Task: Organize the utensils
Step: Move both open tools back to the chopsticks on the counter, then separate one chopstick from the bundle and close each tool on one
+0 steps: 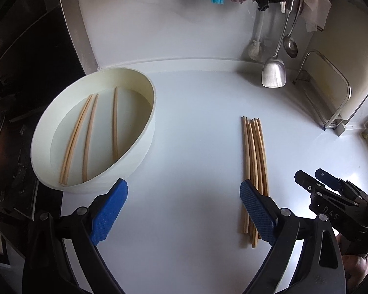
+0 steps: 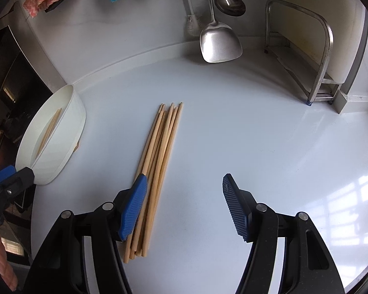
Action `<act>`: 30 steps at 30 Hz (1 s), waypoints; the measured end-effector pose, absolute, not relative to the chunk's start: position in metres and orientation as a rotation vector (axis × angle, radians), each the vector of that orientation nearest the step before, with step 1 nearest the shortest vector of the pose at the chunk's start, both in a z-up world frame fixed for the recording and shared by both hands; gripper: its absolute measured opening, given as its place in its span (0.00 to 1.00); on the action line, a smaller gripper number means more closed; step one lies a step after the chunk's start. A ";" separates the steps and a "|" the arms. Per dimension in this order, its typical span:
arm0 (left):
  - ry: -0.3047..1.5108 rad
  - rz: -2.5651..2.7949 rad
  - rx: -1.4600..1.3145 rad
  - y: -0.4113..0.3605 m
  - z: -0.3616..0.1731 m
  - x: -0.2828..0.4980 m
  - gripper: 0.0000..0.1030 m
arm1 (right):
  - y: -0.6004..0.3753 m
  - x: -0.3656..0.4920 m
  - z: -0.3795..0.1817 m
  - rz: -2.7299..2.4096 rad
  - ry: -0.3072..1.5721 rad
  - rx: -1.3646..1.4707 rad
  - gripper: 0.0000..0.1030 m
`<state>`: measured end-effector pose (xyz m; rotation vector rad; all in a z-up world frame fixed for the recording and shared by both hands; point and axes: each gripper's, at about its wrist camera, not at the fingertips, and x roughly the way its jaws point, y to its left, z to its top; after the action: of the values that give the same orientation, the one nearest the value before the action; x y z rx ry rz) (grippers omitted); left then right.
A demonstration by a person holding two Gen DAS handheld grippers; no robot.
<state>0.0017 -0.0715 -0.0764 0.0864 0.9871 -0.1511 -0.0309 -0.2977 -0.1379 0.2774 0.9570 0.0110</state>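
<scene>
Both grippers empty w/ jaws apart, left gripper (image 1: 184, 210) and right gripper (image 2: 184, 205) hovering near the chopstick bundle (image 2: 157, 171) lying mid-counter, prob. lining up a pick toward the white oval tub (image 1: 144, 144) far left, which already holds a few chopsticks (image 1: 90, 132).

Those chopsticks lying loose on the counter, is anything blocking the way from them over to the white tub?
Nothing visible does. The bundle of chopsticks lies on bare white counter, and the stretch between it and the white tub holds nothing. The tub is open-topped, with a few chopsticks already inside; only its wall must be cleared.
</scene>
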 end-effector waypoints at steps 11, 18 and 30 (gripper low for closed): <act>0.989 -0.249 0.092 -0.073 -0.116 0.022 0.89 | -0.278 -0.019 -0.157 -0.013 0.924 0.305 0.60; 1.024 -0.266 0.063 -0.075 -0.136 0.032 0.89 | -0.276 -0.014 -0.169 -0.051 0.930 0.267 0.60; 1.059 -0.314 0.096 -0.094 -0.155 0.040 0.89 | -0.275 -0.003 -0.189 -0.095 0.961 0.221 0.60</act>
<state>0.0396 -0.0945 -0.1546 0.0957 1.0593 -0.3138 -0.0035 -0.2748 -0.1890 0.2211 0.9614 -0.0946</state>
